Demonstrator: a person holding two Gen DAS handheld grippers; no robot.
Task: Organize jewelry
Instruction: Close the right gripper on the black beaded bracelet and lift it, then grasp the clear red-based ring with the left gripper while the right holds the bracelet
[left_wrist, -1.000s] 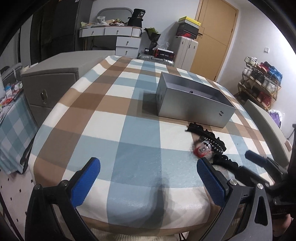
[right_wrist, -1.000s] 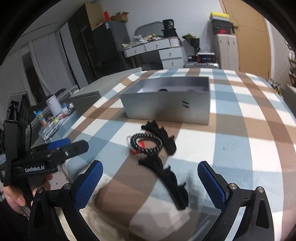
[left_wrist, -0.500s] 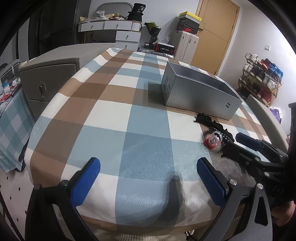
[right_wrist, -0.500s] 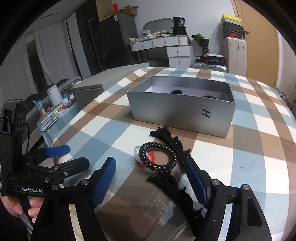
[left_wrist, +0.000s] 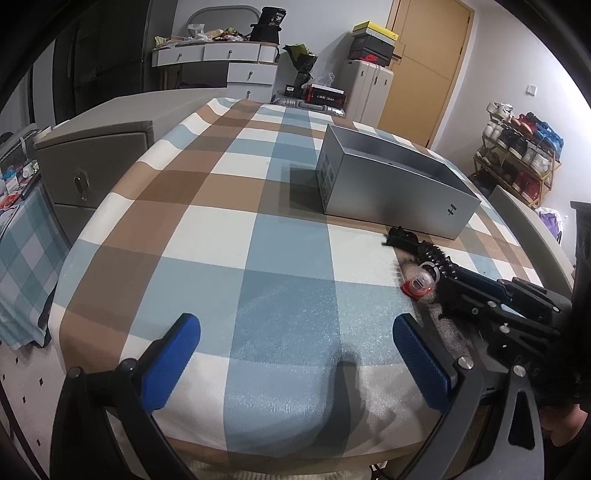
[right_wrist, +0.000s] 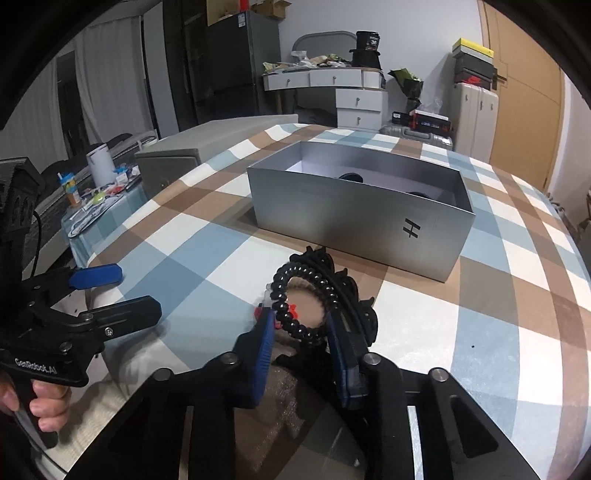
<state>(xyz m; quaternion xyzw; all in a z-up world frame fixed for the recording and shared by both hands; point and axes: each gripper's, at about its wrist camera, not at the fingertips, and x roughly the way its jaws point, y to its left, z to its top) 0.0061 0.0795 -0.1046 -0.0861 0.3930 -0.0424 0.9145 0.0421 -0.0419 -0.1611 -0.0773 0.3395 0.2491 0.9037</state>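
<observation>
A black spiral bracelet (right_wrist: 303, 295) lies on the checked tablecloth over a black hair clip (right_wrist: 352, 295) and a small red and clear piece (left_wrist: 419, 284). My right gripper (right_wrist: 300, 325) has its blue pads closed around the near half of the bracelet; it also shows in the left wrist view (left_wrist: 461, 284). Behind stands the open silver box (right_wrist: 354, 218) with dark items on its white floor. My left gripper (left_wrist: 295, 347) is open and empty over the table's near edge, left of the jewelry; it also shows in the right wrist view (right_wrist: 107, 291).
A grey cabinet (left_wrist: 92, 162) stands left of the table. A side table with bottles and clutter (right_wrist: 96, 184) is further left. A shoe rack (left_wrist: 517, 158) and a chair back (left_wrist: 524, 221) are to the right.
My right gripper moved forward over the pile and closed its jaws around the black spiral bracelet. My left gripper drifted slightly and stayed open.
</observation>
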